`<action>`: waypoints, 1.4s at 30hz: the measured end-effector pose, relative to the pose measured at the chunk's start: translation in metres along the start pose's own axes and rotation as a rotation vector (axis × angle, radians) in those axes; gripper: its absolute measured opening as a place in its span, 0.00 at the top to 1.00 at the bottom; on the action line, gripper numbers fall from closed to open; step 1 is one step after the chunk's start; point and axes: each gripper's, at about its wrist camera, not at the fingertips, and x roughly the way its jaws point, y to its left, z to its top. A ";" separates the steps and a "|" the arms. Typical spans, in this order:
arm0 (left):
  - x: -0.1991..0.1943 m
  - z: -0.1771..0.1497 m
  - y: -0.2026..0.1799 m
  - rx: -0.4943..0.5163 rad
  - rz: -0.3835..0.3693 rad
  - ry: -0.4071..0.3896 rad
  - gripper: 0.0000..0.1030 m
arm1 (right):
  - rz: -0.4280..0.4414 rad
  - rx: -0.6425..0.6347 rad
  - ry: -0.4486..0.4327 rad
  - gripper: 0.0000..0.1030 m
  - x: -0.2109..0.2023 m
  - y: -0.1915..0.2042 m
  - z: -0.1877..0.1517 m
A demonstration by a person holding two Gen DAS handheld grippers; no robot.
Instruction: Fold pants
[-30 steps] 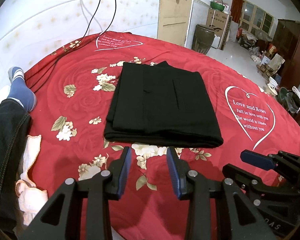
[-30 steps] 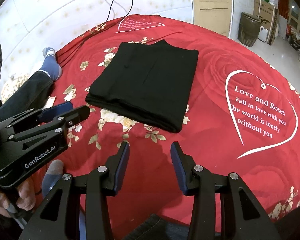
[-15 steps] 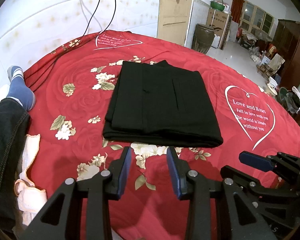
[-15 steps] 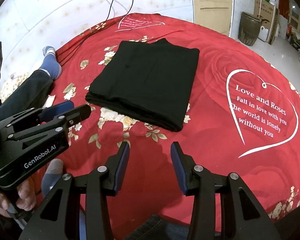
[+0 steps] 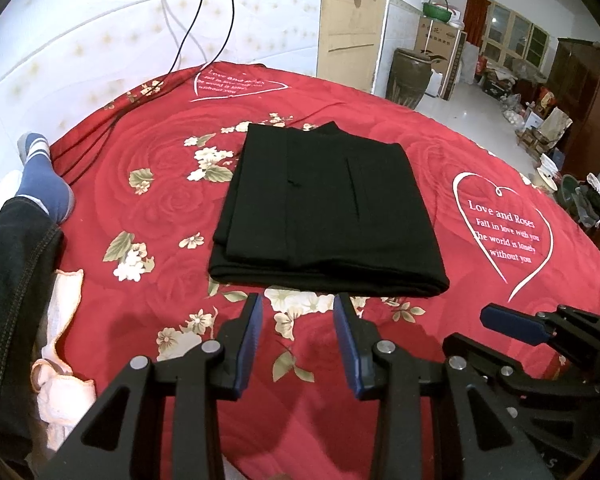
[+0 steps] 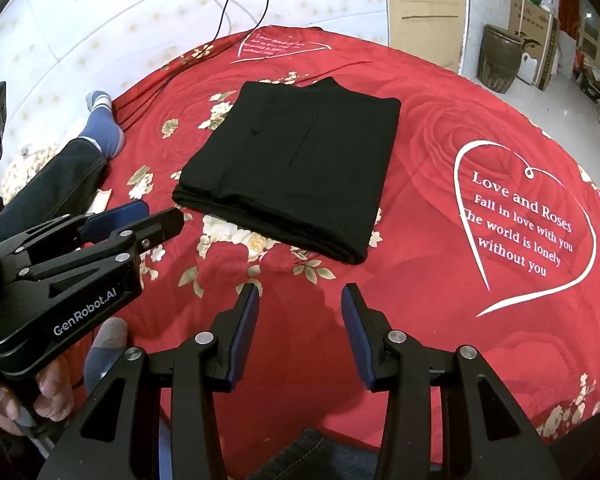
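Pants (image 5: pixel 326 216): black, folded into a compact rectangle, flat on red floral bedspread (image 5: pixel 140 200), near its centre. Layered fold edges stacked along the near side; no part held or lifted.

Left gripper (image 5: pixel 298 340): jaws apart, nothing between them, blue pads facing each other. Positioned over bare bedspread, just short of the near edge of the pants, not touching them. Also visible at the left of the right wrist view (image 6: pixel 140 216), held in a hand (image 6: pixel 40 392).

Right gripper (image 6: pixel 300 330): jaws apart, nothing gripped. Positioned above the bedspread, clear of the pants' near corner.

Printed white heart with lettering (image 6: pixel 520 224): on the bedspread, right of the pants. Denim-clad leg with blue sock (image 5: pixel 40 188): at the left edge.
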 end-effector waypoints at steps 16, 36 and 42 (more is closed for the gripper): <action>0.000 0.000 -0.002 0.002 0.009 0.003 0.62 | -0.005 -0.006 0.005 0.58 -0.002 -0.001 0.001; -0.003 0.001 0.000 0.005 0.013 -0.003 0.62 | -0.022 -0.029 -0.004 0.58 -0.011 0.004 0.004; -0.004 0.001 -0.001 0.005 0.013 -0.006 0.62 | -0.025 -0.036 -0.007 0.58 -0.013 0.005 0.004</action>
